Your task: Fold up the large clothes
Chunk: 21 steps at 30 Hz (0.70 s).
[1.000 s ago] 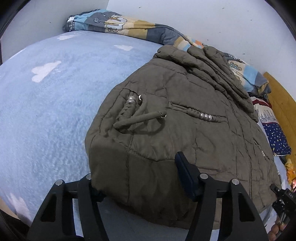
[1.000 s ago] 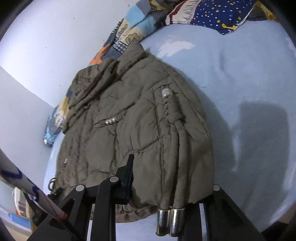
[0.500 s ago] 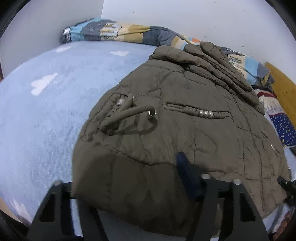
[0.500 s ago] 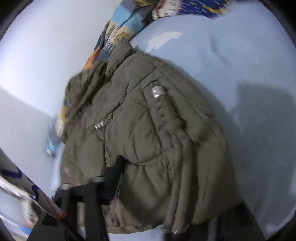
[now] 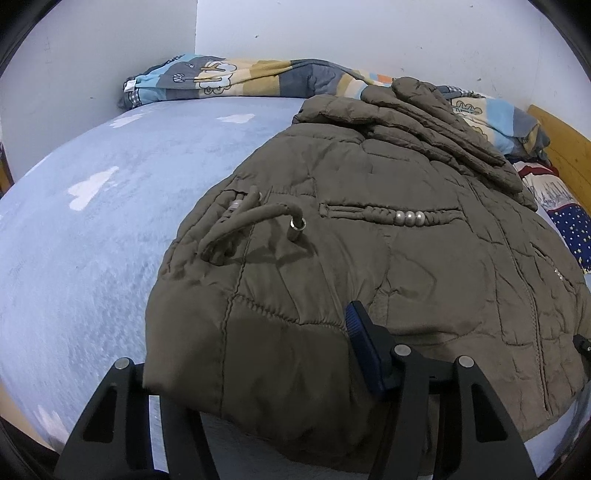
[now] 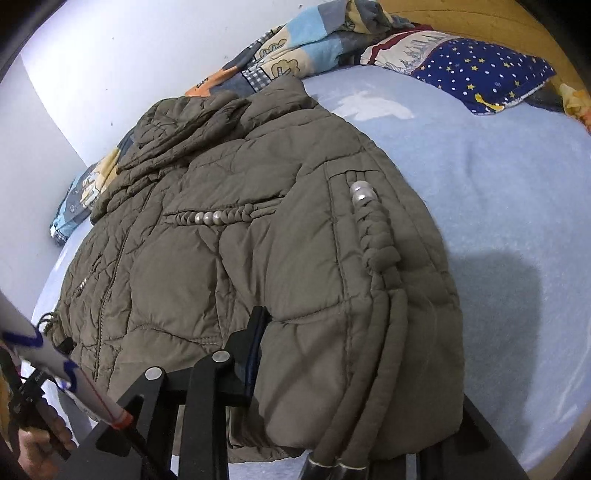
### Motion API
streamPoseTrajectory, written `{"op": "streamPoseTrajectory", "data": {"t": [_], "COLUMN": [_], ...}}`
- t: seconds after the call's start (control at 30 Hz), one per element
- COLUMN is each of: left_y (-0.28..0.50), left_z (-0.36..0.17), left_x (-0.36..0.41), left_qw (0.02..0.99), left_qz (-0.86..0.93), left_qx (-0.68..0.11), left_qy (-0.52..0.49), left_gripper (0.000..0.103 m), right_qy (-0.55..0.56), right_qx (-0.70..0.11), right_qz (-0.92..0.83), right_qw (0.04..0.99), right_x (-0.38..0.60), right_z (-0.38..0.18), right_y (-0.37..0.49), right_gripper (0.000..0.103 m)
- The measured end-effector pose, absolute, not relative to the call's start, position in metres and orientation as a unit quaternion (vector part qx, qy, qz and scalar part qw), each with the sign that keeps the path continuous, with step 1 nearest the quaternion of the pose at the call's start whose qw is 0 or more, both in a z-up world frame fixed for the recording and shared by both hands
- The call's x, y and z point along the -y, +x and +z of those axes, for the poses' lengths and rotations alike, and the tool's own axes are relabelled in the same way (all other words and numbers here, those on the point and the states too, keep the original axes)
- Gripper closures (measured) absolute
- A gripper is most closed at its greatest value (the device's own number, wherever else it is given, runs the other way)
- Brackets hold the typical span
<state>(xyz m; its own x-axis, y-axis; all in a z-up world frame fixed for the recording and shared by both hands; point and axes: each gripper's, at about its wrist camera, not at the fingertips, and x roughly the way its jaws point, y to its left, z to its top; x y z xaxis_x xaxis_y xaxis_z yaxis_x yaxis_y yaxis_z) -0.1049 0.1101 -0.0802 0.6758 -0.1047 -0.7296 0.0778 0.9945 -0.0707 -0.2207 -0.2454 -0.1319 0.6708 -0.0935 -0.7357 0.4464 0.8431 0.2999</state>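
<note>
Both cameras sit low and very close, looking down and forward over the brown coat (image 5: 369,229) (image 6: 236,258) on the bed (image 5: 92,236), one from each near corner.

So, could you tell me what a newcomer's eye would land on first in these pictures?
The bulky olive quilted jacket spread on the light blue bed cover, its near hem between the fingers of both grippers. Next, the row of silver beads on its braided trim, then the star-patterned navy pillow by the wooden headboard.

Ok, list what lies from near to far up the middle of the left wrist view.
Left tongs → olive quilted jacket → striped cartoon-print blanket → white wall.
</note>
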Motion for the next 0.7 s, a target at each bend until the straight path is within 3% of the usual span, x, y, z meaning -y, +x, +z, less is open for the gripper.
{"op": "streamPoseTrajectory", "data": {"t": [0.23,0.53,0.7], "left_y": [-0.108,-0.109,-0.114], "left_z": [-0.081,-0.083,-0.082], "left_x": [-0.101,-0.096,-0.091], "left_qw": [0.918,0.919,0.920], "left_qz": [-0.045,-0.045,-0.053], "left_qx": [-0.394,-0.390,-0.381], "left_qy": [0.026,0.050,0.068], "left_gripper": [0.044,0.045,0.057], "right_qy": [0.238,0.260,0.251], "right_qx": [-0.369,-0.381,-0.389], "right_qz": [-0.152,-0.150,-0.151], "right_qw": [0.886,0.875,0.874], "right_x": [0.241,0.246,0.245], "right_z": [-0.131,-0.133,-0.133], "right_y": [-0.222,-0.220,-0.217], "right_gripper": [0.068,0.058,0.057]}}
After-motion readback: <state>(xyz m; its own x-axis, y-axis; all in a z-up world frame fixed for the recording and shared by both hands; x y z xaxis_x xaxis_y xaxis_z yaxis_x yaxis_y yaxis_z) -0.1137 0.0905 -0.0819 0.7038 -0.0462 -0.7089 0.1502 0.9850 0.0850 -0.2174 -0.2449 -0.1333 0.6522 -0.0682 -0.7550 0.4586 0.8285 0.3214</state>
